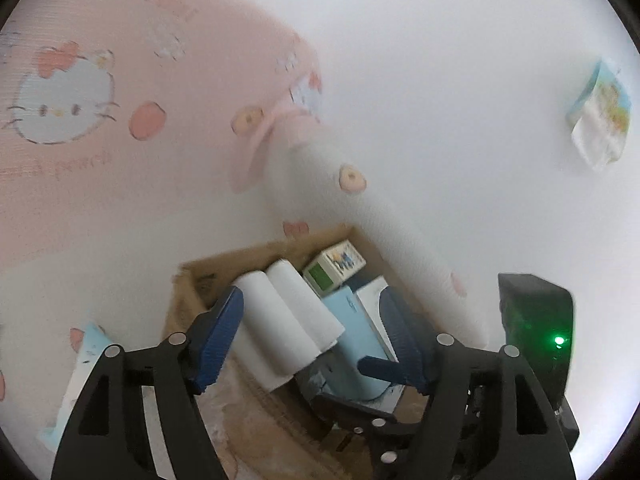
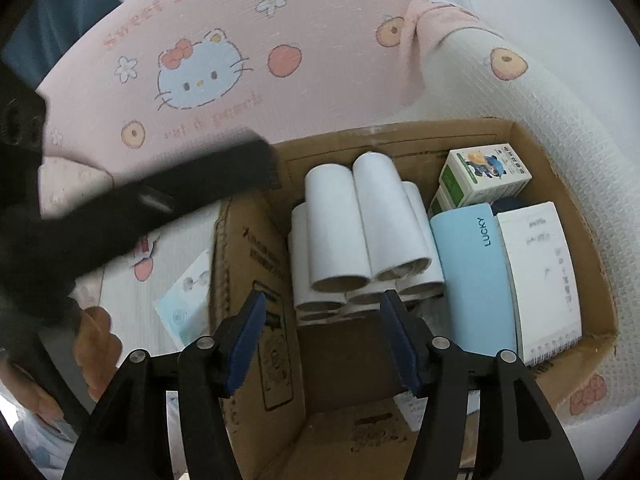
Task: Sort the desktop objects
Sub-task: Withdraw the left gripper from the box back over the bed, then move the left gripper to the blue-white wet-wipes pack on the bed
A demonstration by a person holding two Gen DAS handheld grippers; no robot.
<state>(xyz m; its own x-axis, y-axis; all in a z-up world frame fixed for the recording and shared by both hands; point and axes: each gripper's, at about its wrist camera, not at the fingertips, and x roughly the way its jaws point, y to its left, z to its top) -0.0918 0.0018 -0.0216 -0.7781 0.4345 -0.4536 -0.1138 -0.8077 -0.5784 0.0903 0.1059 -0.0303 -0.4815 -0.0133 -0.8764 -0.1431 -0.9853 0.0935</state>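
With the left gripper (image 1: 308, 336) and right gripper (image 2: 322, 340) both spread and empty above the brown cardboard box (image 2: 560, 168), the white paper rolls (image 2: 360, 232) stacked at its left look light and crushable, best pinched gently across one roll's middle.

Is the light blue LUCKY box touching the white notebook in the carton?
Touching: the right wrist view shows the LUCKY box lying flush against the notebook, with no gap.
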